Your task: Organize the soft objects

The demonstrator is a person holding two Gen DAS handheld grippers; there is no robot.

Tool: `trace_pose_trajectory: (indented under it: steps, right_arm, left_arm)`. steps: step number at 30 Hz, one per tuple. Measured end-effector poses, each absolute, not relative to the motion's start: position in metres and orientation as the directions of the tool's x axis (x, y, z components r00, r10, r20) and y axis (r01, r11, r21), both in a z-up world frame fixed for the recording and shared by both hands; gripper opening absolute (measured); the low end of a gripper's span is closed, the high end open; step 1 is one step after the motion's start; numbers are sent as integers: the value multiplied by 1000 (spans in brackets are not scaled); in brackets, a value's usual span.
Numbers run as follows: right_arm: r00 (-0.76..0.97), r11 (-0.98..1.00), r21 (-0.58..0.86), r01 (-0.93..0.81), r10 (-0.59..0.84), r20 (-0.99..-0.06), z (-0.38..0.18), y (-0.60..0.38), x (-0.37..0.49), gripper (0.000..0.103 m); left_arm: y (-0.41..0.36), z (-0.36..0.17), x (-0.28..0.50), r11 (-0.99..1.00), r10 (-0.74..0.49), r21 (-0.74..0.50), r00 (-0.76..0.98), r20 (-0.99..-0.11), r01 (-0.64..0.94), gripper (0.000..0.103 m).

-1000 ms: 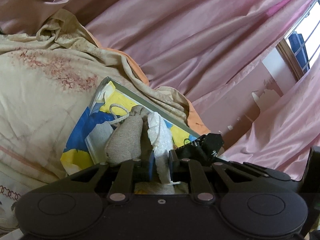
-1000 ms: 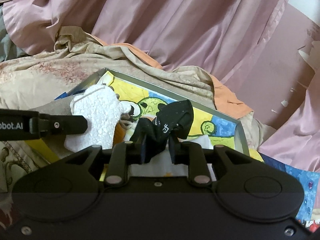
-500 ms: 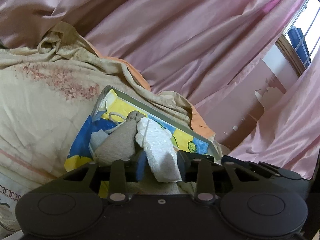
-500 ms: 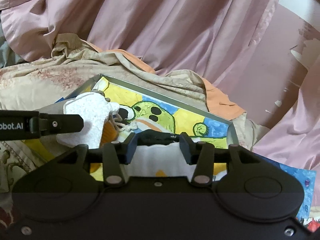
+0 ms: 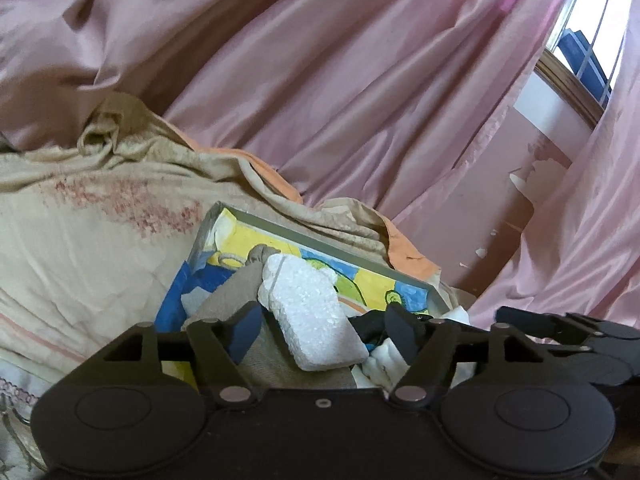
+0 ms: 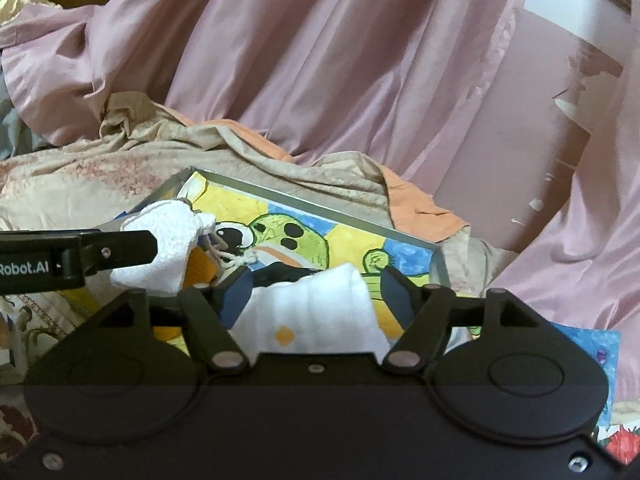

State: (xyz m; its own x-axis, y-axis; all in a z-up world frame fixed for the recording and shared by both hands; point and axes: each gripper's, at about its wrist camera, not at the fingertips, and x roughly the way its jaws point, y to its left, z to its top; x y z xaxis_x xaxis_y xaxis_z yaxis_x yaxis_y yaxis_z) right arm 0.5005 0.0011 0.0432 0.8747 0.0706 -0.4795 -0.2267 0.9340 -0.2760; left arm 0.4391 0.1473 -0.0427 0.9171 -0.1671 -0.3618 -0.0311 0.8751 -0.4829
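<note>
Both tongs opening over framed turtle picture (image 6: 304, 236)
Left tongs (image 5: 324, 332): white foam block (image 5: 312, 316) lies loose between jaws. Right tongs (image 6: 312, 296): white cloth (image 6: 316, 312) between, ungripped.

I see a white foam block (image 5: 316, 316) lying tilted on a grey pouch (image 5: 236, 300) in the tray (image 5: 320, 242). A white cloth (image 6: 316, 312) lies beside them.

Home bedroom: rumpled bedsheet (image 5: 80, 232), pink curtains (image 5: 340, 80).

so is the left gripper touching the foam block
Apart. In the left wrist view the left gripper has its jaws opening, with clear gaps either side of the foam block lying between them.
</note>
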Motion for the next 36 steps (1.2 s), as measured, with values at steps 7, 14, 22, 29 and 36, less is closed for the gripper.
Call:
trace_pose_trajectory:
  steps: [7, 14, 22, 29, 36]
  right_arm:
    - [895, 948, -246, -199, 74, -440, 61, -20, 479, 82]
    - [918, 963, -207, -174, 82, -388, 83, -44, 451, 100]
    - [948, 973, -182, -140, 79, -307, 104, -73, 409, 102]
    - [957, 983, -130, -126, 86, -276, 115, -99, 368, 102]
    - [957, 990, -77, -121, 96, -273, 111, -122, 324, 102]
  left_arm:
    - [141, -32, 424, 892, -133, -450, 930, -343, -39, 87]
    - [132, -20, 401, 914, -82, -402, 946, -313, -54, 102]
    - [116, -5, 374, 930, -79, -367, 954, -289, -34, 102]
    - [94, 9, 343, 951, -70, -308, 968, -242, -8, 102]
    - [68, 18, 312, 968, -75, -250, 974, -214, 19, 102]
